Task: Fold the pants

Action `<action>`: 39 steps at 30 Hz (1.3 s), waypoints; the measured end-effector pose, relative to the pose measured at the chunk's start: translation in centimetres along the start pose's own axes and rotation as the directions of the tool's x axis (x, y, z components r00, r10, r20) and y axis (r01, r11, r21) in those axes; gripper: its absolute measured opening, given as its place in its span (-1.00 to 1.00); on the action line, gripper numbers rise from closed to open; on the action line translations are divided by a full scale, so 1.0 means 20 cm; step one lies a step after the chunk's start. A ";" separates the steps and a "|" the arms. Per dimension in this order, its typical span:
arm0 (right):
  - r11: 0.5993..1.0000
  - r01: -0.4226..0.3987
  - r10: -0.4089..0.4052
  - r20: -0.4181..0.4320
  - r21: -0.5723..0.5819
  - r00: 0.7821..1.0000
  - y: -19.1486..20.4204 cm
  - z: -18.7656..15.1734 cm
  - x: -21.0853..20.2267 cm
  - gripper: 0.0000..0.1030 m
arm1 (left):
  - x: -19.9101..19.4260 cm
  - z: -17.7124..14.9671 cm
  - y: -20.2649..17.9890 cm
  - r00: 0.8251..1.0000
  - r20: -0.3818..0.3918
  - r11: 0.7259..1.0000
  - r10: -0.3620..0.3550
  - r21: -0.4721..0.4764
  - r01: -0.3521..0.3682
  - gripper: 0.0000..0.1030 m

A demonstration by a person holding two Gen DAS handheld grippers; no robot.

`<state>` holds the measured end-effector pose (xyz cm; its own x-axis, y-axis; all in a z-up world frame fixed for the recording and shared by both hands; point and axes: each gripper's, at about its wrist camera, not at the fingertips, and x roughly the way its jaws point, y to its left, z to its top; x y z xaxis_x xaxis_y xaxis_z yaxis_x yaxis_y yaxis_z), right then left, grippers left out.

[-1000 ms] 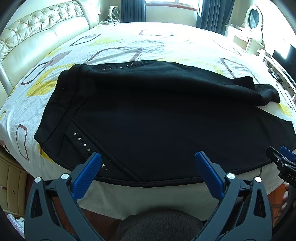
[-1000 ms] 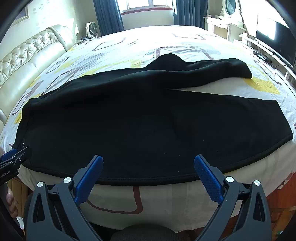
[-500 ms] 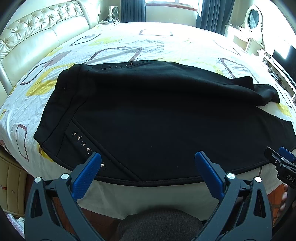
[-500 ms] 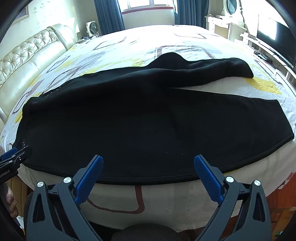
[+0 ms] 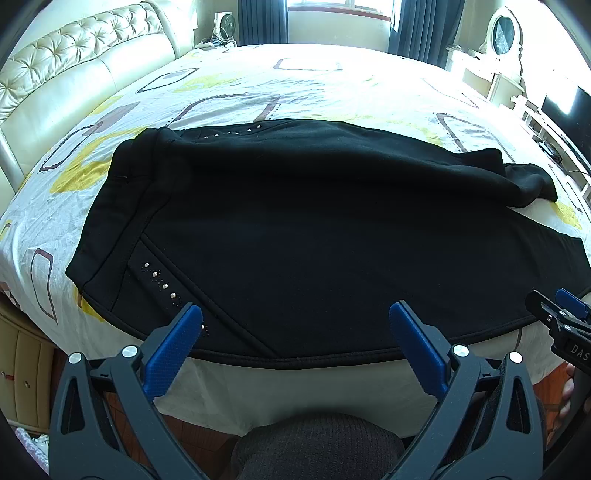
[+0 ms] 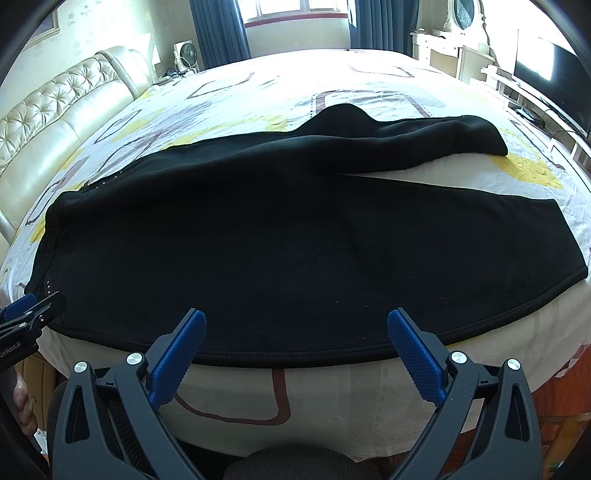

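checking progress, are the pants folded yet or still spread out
Spread out. The pants lie flat on the bed, both legs apart; both grippers are open and off the cloth.

A wide bed (image 5: pixel 258 85) in a white sheet with yellow and brown shapes fills the room. A tufted cream headboard (image 5: pixel 74 74) stands at ten o'clock, a daylit window (image 6: pixel 295 11) (flanked by navy curtains (image 6: pixel 218 33)) at twelve, a white dresser (image 5: pixel 495 74) at two.

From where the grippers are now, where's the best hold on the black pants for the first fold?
Probably the near piped edge of the black pants, approached from the person's side. It lies flat along the bed edge, right ahead of the open left gripper and right gripper, so fingers can likely pinch it.
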<state>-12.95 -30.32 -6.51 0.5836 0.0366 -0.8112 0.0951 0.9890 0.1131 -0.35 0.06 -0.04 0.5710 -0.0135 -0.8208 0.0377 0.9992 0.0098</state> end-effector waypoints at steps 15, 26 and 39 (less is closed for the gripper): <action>1.000 0.002 -0.002 -0.002 -0.006 1.000 0.01 0.00 0.01 0.90 | 0.00 0.00 -0.01 1.000 0.001 1.000 0.002 0.000 -0.002 0.96; 1.000 0.002 -0.002 -0.006 -0.009 1.000 0.02 -0.01 0.01 0.90 | -0.01 0.00 -0.01 1.000 0.001 1.000 -0.001 0.002 0.001 0.96; 1.000 -0.001 0.001 -0.012 -0.011 1.000 0.03 -0.02 0.03 0.90 | -0.01 -0.01 -0.02 1.000 0.002 1.000 -0.002 0.006 0.002 0.96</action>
<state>-12.86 -29.59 -7.06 0.5739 0.0397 -0.8180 0.0856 0.9904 0.1081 -0.54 -0.27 0.02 0.5730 -0.0158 -0.8194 0.0437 0.9990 0.0113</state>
